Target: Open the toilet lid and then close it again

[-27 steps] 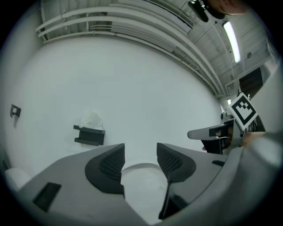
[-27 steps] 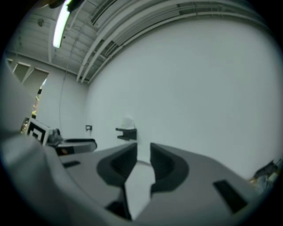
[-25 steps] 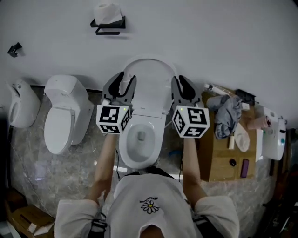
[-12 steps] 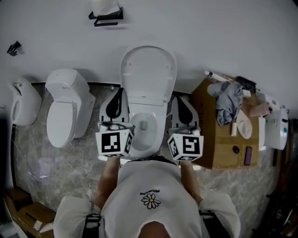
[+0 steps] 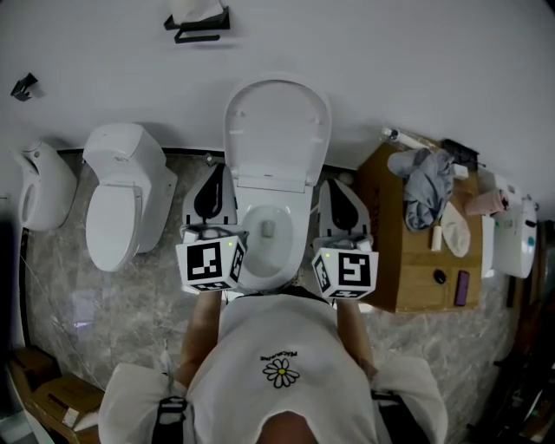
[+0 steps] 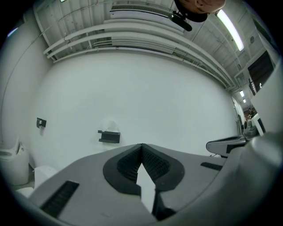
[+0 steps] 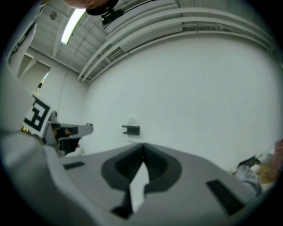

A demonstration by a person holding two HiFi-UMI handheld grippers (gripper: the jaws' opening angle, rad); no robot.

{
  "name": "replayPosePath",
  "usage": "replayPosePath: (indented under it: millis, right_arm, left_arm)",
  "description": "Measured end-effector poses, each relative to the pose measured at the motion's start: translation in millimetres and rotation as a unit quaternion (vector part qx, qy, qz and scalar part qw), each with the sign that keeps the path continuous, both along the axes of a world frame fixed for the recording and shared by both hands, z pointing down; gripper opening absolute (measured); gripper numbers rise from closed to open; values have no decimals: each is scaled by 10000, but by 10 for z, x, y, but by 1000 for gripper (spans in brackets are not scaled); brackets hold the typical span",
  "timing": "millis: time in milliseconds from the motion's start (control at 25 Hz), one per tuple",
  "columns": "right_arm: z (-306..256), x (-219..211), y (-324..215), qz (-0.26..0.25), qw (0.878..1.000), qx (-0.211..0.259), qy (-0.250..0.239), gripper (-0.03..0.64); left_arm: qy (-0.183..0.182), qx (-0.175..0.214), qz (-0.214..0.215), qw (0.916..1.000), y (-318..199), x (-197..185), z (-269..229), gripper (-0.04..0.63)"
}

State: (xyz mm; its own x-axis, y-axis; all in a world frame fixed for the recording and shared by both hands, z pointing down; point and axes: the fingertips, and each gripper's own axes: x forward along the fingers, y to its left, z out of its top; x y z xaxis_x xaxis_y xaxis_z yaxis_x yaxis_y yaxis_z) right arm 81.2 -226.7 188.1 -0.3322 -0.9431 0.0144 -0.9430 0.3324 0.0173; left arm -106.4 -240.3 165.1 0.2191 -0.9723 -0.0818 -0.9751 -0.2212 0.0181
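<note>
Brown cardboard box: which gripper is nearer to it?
Right. The right gripper hangs beside the brown cardboard box; the left gripper is across the white toilet bowl from it.

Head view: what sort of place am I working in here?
Probably a toilet test area or showroom, not a home bathroom: the open toilet stands beside a second toilet along one white wall, with a paper holder above and a cluttered cardboard box alongside.

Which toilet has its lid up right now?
The middle toilet, in front of the person: its lid stands up against the wall, bowl exposed. The toilet left of it is shut.
</note>
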Motion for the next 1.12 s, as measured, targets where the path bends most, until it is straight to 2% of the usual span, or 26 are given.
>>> replayPosePath:
  millis: [200,280,360,440,520,560,600,720,840,1120]
  right_arm:
    - [110,0,-291,-57,9994,-292,188,32]
    - [122,23,-532,-16,9989,-379,287,34]
    - [107,43,-817,-14,9984,-430,380,44]
    - [109,58,-1138,-43,9974,-498,519,100]
    - [171,80,-1476,-24,9956,-623,698,123]
    - [232,92,-1650,4,9941,-715,812,153]
    - [310,101,-1823,33,9921,-820,944,189]
    - [631,108,-2293,48,9847,-1159,1302,192]
    - [935,120,-2648,98,9782,-1519,1416,192]
    - [1382,280,-3097,475,9649,-1966,1677,190]
  left_arm:
    - [85,-162,-26,9998,-245,-86,65,40]
    - [94,-265,45,9996,-475,-105,95,115]
    - [-19,-376,124,9992,-768,-119,153,144]
    - [-141,-519,222,9983,-1099,-126,253,185]
    - [-146,-697,317,9970,-1420,-143,395,262]
    - [-153,-801,327,9961,-1575,-161,481,271]
    - [-195,-915,316,9951,-1730,-184,578,272]
    - [-417,-1395,341,9888,-2177,-226,940,272]
    - [-422,-1893,399,9802,-2530,-242,1274,272]
    - [-506,-2257,524,9715,-2935,-186,1675,268]
